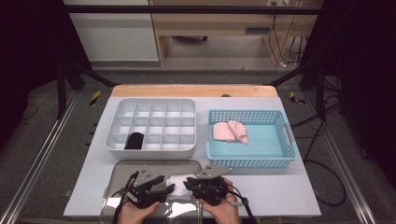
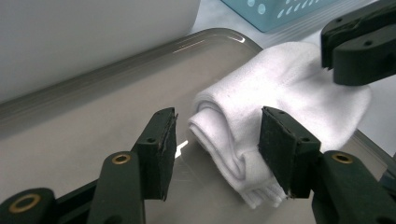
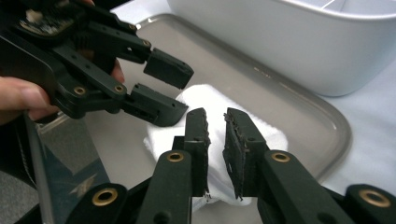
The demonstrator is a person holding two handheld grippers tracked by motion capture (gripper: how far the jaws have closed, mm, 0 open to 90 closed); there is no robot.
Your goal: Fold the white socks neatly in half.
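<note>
Sock [image 2: 275,93], white, folded: lay on tray [image 1: 121,173], long axis running between both tongs. Right tongs [image 3: 215,140] nearly shut, pinching its far end; left tongs [image 2: 217,144] parted, straddling near end, not pressing.

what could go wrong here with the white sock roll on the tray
The left gripper stands open around the folded white sock, so the roll may spring loose. The right gripper seems to pinch just a little fabric and could drag one layer. The two grippers are close together and might knock over the metal tray.
</note>
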